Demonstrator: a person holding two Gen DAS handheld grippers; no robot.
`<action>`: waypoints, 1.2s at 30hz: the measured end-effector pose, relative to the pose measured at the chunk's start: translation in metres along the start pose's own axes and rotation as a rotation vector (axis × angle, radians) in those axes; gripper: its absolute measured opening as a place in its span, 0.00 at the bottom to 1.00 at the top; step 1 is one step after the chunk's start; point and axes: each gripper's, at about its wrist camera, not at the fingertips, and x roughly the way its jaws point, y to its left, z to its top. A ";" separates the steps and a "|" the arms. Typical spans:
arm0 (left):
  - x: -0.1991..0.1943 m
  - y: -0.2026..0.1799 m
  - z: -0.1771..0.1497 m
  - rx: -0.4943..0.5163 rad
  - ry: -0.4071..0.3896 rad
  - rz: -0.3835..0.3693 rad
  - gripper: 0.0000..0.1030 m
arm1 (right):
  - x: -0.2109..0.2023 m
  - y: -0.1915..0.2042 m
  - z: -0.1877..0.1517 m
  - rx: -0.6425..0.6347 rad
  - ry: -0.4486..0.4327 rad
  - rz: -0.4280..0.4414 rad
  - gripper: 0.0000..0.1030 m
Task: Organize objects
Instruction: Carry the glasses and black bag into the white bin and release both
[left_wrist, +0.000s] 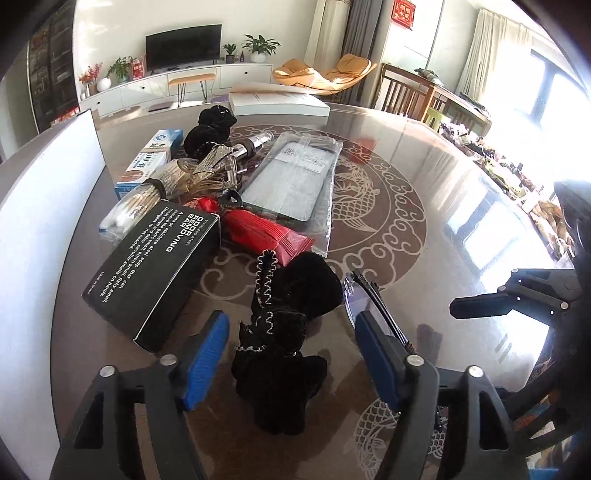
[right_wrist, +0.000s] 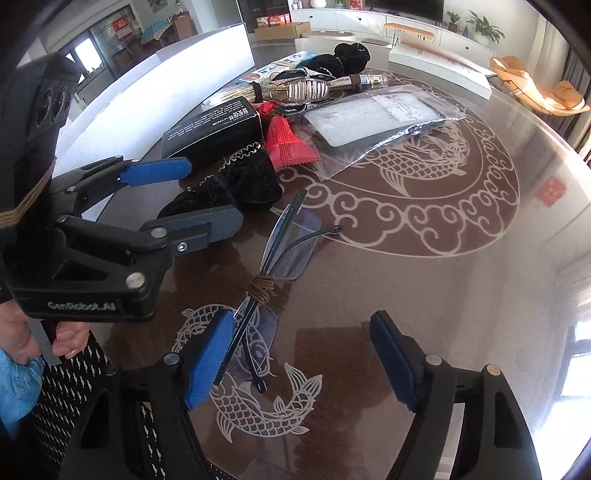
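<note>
Glass tabletop (right_wrist: 461, 280) bare rightward; left gripper (left_wrist: 291, 354) astride black pouch (left_wrist: 291, 317), untouched; right gripper (right_wrist: 303, 354) wide.

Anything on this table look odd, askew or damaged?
The rimless glasses lie apart from the pile with their temples crossed and bound by a brown cord, not folded normally. Beyond them, the other items are heaped loosely, the black box tilted against them. No visible damage or spills.

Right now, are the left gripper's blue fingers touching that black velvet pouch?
Apart. The left wrist view shows table on both sides between the fingers and the black velvet pouch.
</note>
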 end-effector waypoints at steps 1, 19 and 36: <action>0.001 0.001 -0.004 0.001 0.006 -0.004 0.30 | -0.003 0.000 0.000 -0.004 -0.003 -0.005 0.75; -0.166 0.063 -0.055 -0.274 -0.246 0.111 0.30 | -0.016 0.038 0.038 -0.038 -0.083 -0.024 0.11; -0.189 0.245 -0.085 -0.596 -0.097 0.468 0.93 | 0.011 0.295 0.195 -0.228 -0.133 0.401 0.18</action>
